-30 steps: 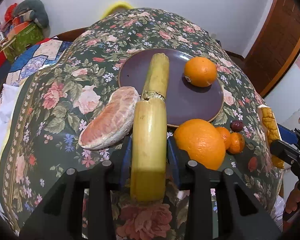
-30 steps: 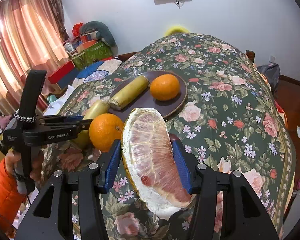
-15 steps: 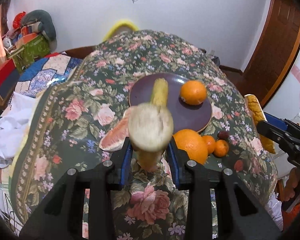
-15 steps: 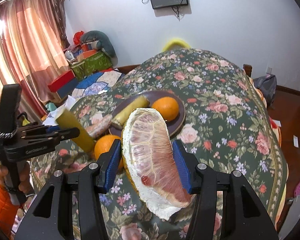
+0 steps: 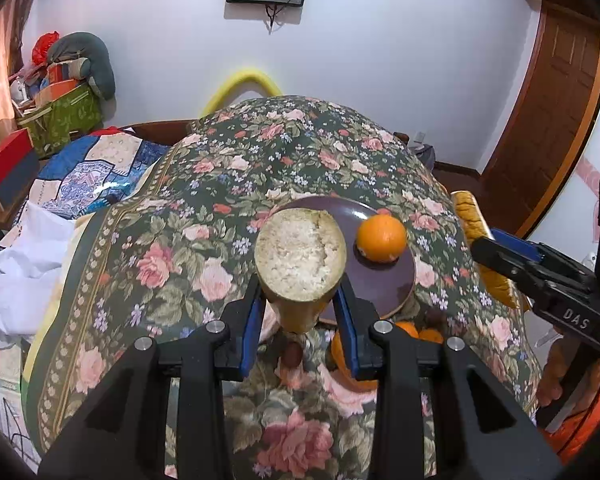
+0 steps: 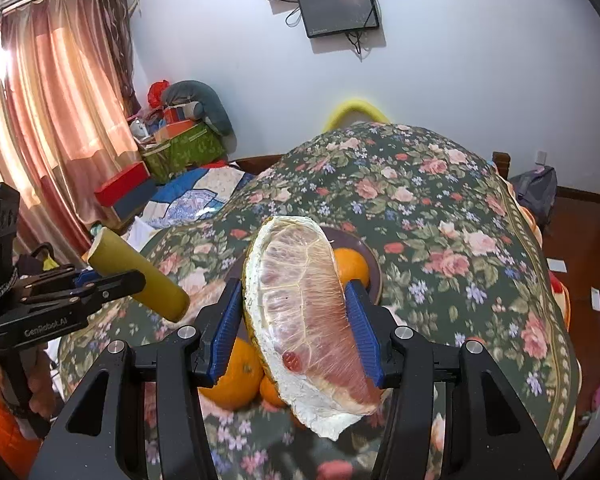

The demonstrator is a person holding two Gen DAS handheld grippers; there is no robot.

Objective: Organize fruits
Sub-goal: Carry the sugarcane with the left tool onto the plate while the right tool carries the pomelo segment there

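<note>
My left gripper (image 5: 300,316) is shut on a yellow sugarcane piece (image 5: 300,256), held high above the table with its cut end toward the camera; it also shows in the right wrist view (image 6: 136,276). My right gripper (image 6: 296,328) is shut on a peeled pomelo wedge (image 6: 304,308), also held above the table. A dark purple plate (image 5: 380,284) lies below with one orange (image 5: 382,238) on it. A large orange (image 6: 232,376) and small tangerines (image 5: 420,332) lie on the cloth in front of the plate.
The round table wears a dark floral cloth (image 5: 228,184). A second pomelo piece (image 5: 480,240) shows at the table's right edge. A quilt-covered bed (image 5: 80,184) and boxes (image 5: 56,116) stand to the left. A wooden door (image 5: 548,128) is at the right.
Both grippers have risen well above the table with their fruit. The sugarcane piece left the cloth and now points its cut end at the left camera.
</note>
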